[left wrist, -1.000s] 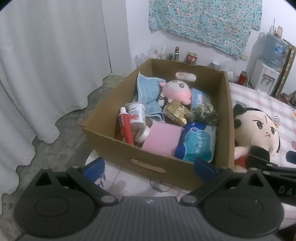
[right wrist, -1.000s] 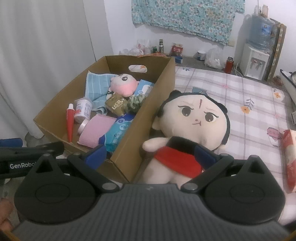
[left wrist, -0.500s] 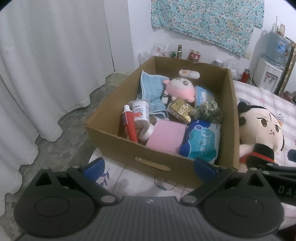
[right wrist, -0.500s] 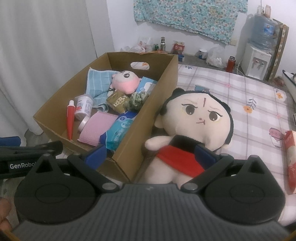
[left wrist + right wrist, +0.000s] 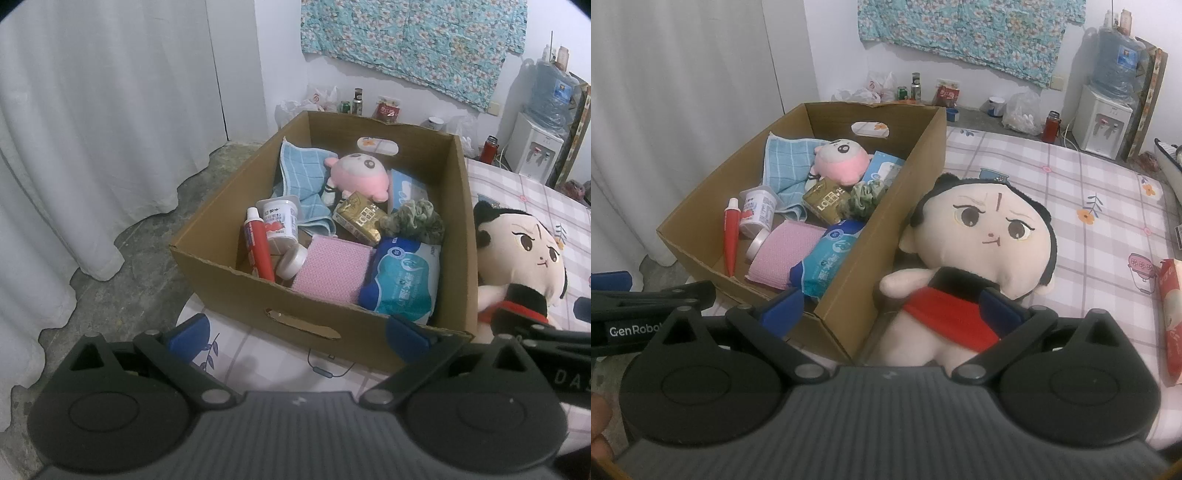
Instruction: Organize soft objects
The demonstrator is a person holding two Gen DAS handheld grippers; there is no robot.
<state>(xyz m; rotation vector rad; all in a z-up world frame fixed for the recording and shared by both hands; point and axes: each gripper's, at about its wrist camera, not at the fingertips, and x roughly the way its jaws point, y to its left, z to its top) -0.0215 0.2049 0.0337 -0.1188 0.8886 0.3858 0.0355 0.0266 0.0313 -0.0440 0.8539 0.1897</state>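
Right wrist view: big plush doll (image 5: pixel 982 240) lies on its back on the checked bed sheet (image 5: pixel 1108 192), touching the right outer wall of the cardboard box (image 5: pixel 908 177). Inside the box: pink plush (image 5: pixel 842 160), blue towel (image 5: pixel 783 162), pink cloth (image 5: pixel 786 254), green scrunchie (image 5: pixel 862 197), wipes pack (image 5: pixel 827 262), mixed with hard items, red tube (image 5: pixel 730 236) and white cup (image 5: pixel 759 210).

Right gripper (image 5: pixel 890 308) hangs over the doll's red waistband, jaws spread wide, gripping nothing. Left gripper (image 5: pixel 295 336) hovers before the box's near wall, jaws likewise apart and empty.

Judgement: scene fits either the doll waiting to be boxed or soft things being sorted out of the box; cannot settle which. Any grab on the doll wants a pinch at the waist.
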